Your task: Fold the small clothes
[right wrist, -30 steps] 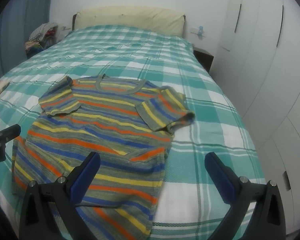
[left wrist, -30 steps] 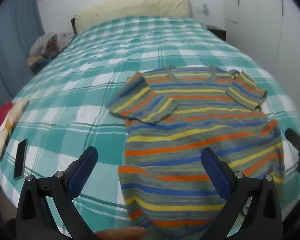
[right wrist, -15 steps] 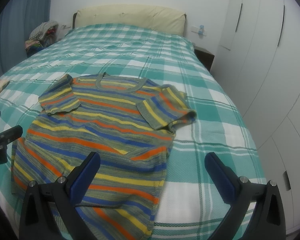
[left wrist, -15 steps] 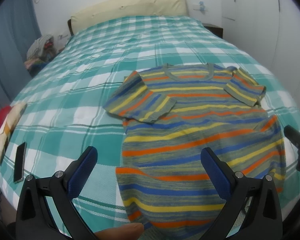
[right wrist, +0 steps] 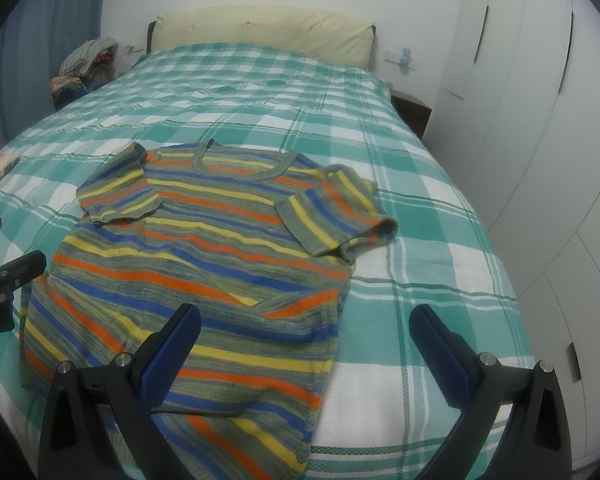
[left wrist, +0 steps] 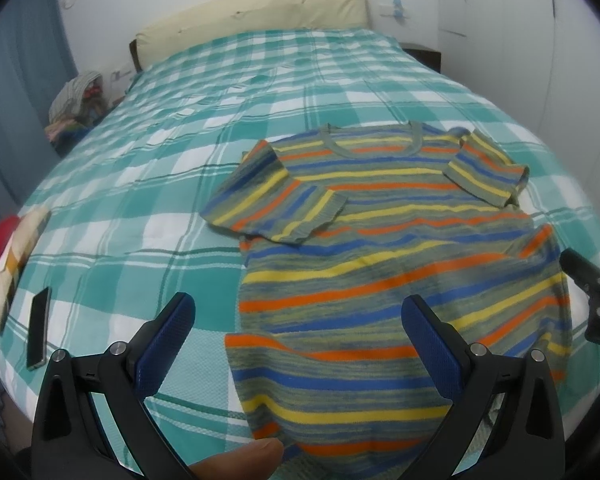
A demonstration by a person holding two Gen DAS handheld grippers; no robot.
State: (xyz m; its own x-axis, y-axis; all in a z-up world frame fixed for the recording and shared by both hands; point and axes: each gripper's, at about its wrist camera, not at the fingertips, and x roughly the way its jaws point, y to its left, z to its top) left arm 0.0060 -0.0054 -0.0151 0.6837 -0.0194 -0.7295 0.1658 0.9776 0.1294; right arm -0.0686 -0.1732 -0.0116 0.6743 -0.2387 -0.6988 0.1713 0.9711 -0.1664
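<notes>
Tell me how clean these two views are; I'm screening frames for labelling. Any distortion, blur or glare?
Left wrist view: strong fisheye bowing of the bed, dark corner vignette, a blurred fingertip at the bottom edge, striped shirt reasonably sharp. Right wrist view: same bowing, wardrobe doors curve, soft even light, no glare. Each view's own claw is open, left, right.

1. Shirt (left wrist: 384, 248): grey-green with orange, yellow and blue stripes.
2. Bedspread (left wrist: 228, 92): teal-and-white check.
3. Headboard (right wrist: 260, 34): cream.
4. Phone (left wrist: 39, 327): black.
5. Far-left curtain (left wrist: 8, 92): seemingly blue.
</notes>
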